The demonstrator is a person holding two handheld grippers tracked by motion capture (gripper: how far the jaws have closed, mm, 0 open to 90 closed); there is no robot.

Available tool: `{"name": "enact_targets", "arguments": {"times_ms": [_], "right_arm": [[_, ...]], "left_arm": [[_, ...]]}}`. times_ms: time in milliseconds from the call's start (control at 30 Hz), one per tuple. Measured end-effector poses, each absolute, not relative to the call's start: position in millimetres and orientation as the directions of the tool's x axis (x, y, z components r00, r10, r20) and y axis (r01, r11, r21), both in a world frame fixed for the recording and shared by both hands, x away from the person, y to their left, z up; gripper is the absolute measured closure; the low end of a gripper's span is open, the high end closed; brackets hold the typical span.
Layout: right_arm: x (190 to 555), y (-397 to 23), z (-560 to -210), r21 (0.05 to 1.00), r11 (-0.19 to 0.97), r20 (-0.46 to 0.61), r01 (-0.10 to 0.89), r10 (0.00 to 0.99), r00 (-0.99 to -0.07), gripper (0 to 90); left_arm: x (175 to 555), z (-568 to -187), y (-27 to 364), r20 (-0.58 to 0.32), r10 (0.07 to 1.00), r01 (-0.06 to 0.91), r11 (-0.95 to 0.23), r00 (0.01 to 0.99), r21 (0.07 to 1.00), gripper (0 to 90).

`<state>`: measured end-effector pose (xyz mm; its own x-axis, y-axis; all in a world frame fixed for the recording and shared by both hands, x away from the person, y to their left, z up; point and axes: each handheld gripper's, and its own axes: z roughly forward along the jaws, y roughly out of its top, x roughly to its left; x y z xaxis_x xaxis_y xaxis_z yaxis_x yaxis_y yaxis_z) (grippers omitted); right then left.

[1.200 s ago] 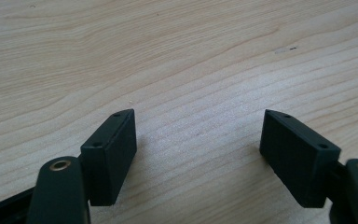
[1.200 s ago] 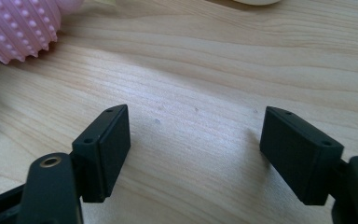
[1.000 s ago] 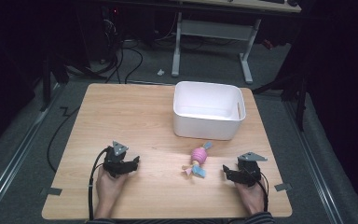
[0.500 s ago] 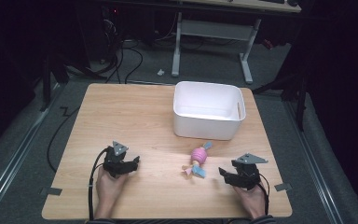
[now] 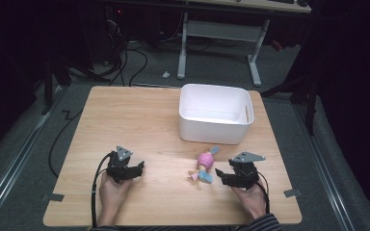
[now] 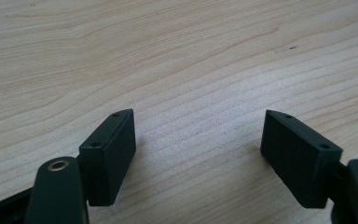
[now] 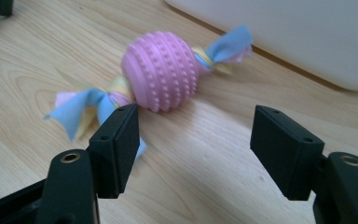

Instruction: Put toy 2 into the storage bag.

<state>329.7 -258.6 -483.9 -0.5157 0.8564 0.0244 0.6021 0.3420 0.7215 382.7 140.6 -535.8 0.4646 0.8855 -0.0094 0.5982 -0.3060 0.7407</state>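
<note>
A pink knobbly ball toy (image 5: 204,162) with blue and yellow cloth tails lies on the wooden table (image 5: 139,120), just in front of the white bin (image 5: 212,132). My right gripper (image 5: 222,178) sits close to the toy's right side, a hand behind it. In the right gripper view the toy (image 7: 161,70) lies just beyond the jaws of the right gripper (image 7: 193,126), one cloth tail beside the left jaw. The jaws have just been opening and nothing is between them. My left gripper (image 5: 137,168) rests at the front left, open over bare wood (image 6: 200,135).
The white bin looks empty and stands at the back right of the table. Bits of tape (image 5: 291,193) mark the front corners. Beyond the table are a dark floor, cables and a desk frame (image 5: 219,33).
My right gripper has shifted left toward the toy and lifted slightly. The toy, the bin and the left gripper stay where they were.
</note>
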Motion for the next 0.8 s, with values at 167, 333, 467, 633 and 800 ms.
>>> {"name": "enact_targets", "arguments": {"times_ms": [167, 333, 467, 633, 800], "right_arm": [[335, -249, -481, 0.722, 0.364, 0.015, 0.588, 0.842, -0.539, 32.3], [342, -242, -478, 0.723, 0.364, 0.025, 0.587, 0.836, -0.549, 32.3], [346, -235, -477, 0.722, 0.384, -0.001, 0.576, 0.833, -0.554, 32.1], [352, -227, -478, 0.714, 0.399, -0.011, 0.576, 0.828, -0.56, 31.6], [359, -222, -479, 0.716, 0.395, -0.005, 0.575, 0.827, -0.562, 31.4]], "left_arm": [[383, -536, 141, -0.009, 0.885, 0.598, -0.306, 0.465, 0.741, 26.6], [383, -536, 141, -0.01, 0.885, 0.598, -0.306, 0.466, 0.741, 26.4], [383, -536, 141, -0.01, 0.885, 0.598, -0.306, 0.466, 0.741, 26.4], [383, -536, 141, -0.01, 0.885, 0.598, -0.307, 0.466, 0.741, 26.4], [383, -536, 141, -0.01, 0.885, 0.598, -0.307, 0.466, 0.741, 26.3]]}}
